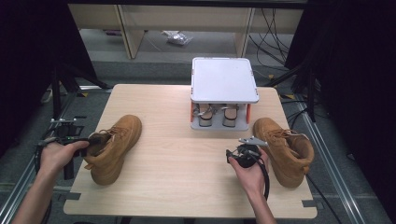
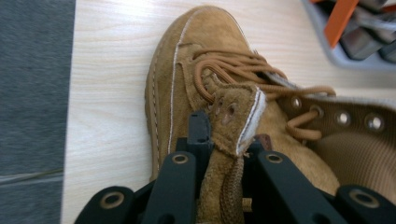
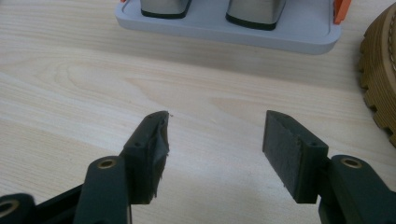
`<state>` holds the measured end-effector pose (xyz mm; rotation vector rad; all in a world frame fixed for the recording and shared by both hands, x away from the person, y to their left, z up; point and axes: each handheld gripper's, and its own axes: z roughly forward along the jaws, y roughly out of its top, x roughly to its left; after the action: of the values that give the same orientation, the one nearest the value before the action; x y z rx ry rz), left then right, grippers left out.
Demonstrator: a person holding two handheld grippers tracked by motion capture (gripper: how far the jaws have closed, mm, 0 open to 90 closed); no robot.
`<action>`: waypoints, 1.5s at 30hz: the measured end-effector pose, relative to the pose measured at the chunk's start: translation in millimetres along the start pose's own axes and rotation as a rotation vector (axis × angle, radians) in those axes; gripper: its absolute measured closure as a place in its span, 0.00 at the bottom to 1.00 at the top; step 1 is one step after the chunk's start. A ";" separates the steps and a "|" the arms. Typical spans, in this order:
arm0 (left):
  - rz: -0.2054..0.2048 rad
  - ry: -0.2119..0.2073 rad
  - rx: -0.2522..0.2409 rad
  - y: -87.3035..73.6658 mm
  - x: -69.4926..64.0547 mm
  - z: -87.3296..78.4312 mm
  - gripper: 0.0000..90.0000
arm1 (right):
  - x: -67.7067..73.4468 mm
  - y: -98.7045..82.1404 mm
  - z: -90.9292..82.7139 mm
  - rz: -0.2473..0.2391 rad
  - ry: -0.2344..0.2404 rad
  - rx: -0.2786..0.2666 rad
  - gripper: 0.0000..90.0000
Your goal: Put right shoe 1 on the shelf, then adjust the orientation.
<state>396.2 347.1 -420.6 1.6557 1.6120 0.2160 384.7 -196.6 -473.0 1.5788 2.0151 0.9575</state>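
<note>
High view: two tan boots sat on the wooden table [image 1: 187, 177], one by each hand, with a grey shoe rack [image 1: 224, 93] at the far edge between them.
Left gripper [image 1: 91, 140]: clamped on the tongue [image 2: 236, 119] of the left boot [image 1: 114, 147]; in the left gripper view the suede flap and a lace stood pinched between the black jaws.
Left boot's axis: it ran straight ahead of the left gripper, the heel and collar nearest the jaws, the toe pointing away toward the rack.
Right gripper [image 3: 212, 140]: jaws wide apart with nothing between them, only bare table beneath.
Right boot [image 1: 285, 149]: just beside the right gripper on its outer side, not touching; its ridged sole edge showed at the right margin of the right gripper view.
Nearer hand: the left one, already gripping its boot.
Likely next move: lifting or dragging the left boot forward along its own length toward the rack, a guess from the grip.
</note>
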 end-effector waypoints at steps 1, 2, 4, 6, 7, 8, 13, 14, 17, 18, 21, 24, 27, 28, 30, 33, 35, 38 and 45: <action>-0.010 -0.021 -0.004 0.1 0.5 0.4 0.91 | -0.2 0.0 0.3 0.002 0.000 -0.001 0.46; -0.023 -0.038 -0.010 0.2 -1.1 1.2 0.92 | 1.2 -0.3 0.1 0.019 -0.001 0.000 0.46; -0.003 -0.053 -0.004 1.3 -6.6 1.5 0.92 | 1.8 0.4 -1.6 0.030 -0.008 0.009 0.46; 0.004 -0.050 -0.012 2.1 -9.6 1.5 0.92 | -1.5 0.9 0.4 0.009 -0.014 -0.012 0.46; 0.006 -0.050 -0.010 2.8 -10.2 0.8 0.92 | -1.3 1.2 -0.6 0.013 -0.017 -0.007 0.46; 0.015 -0.051 -0.007 3.0 -10.5 0.2 0.92 | -2.9 1.3 -0.6 0.013 -0.011 -0.011 0.46; 0.019 -0.065 -0.045 3.4 -17.5 -1.5 0.93 | -5.7 0.6 -1.9 0.020 -0.019 -0.010 0.46; 0.022 -0.061 -0.049 4.1 -19.2 -2.6 0.93 | -6.4 0.2 -1.5 0.013 -0.020 -0.010 0.46; 0.032 -0.066 -0.061 7.0 -23.5 -4.2 0.93 | -5.8 -0.4 -1.8 0.028 -0.017 -0.012 0.47; 0.032 -0.069 -0.064 8.0 -24.3 -4.6 0.93 | -2.4 -0.8 -2.3 0.065 -0.014 -0.001 0.47; 0.021 -0.093 -0.089 12.2 -26.6 -4.9 0.93 | -5.8 -0.4 -2.7 0.024 -0.012 -0.009 0.47; 0.015 -0.113 -0.114 15.3 -30.5 -4.2 0.93 | -6.0 0.3 -4.3 0.019 -0.012 -0.015 0.47; 0.012 -0.127 -0.132 18.4 -34.4 -2.5 0.93 | -6.1 0.3 -6.7 0.017 0.002 -0.021 0.47; 0.014 -0.130 -0.132 20.1 -35.7 -1.8 0.93 | -5.4 0.4 -7.0 0.021 -0.007 -0.023 0.47; 0.012 -0.138 -0.140 21.7 -37.2 0.4 0.93 | -5.1 0.5 -8.9 0.022 -0.006 -0.023 0.47; 0.005 -0.140 -0.153 24.2 -40.2 4.1 0.93 | -5.5 1.3 -8.2 0.023 -0.006 -0.036 0.47; 0.008 -0.140 -0.158 26.1 -42.5 5.4 0.93 | -4.4 3.1 -10.7 0.030 -0.008 -0.041 0.47; 0.015 -0.143 -0.162 29.0 -46.0 6.4 0.93 | -4.3 4.1 -13.7 0.028 -0.003 -0.039 0.47; 0.011 -0.158 -0.167 33.7 -50.8 11.0 0.93 | -6.8 3.4 -10.9 0.025 0.007 -0.044 0.47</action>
<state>420.0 301.1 -386.5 1.5153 1.4280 0.2131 381.5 -205.6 -463.8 1.5825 1.9694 1.0110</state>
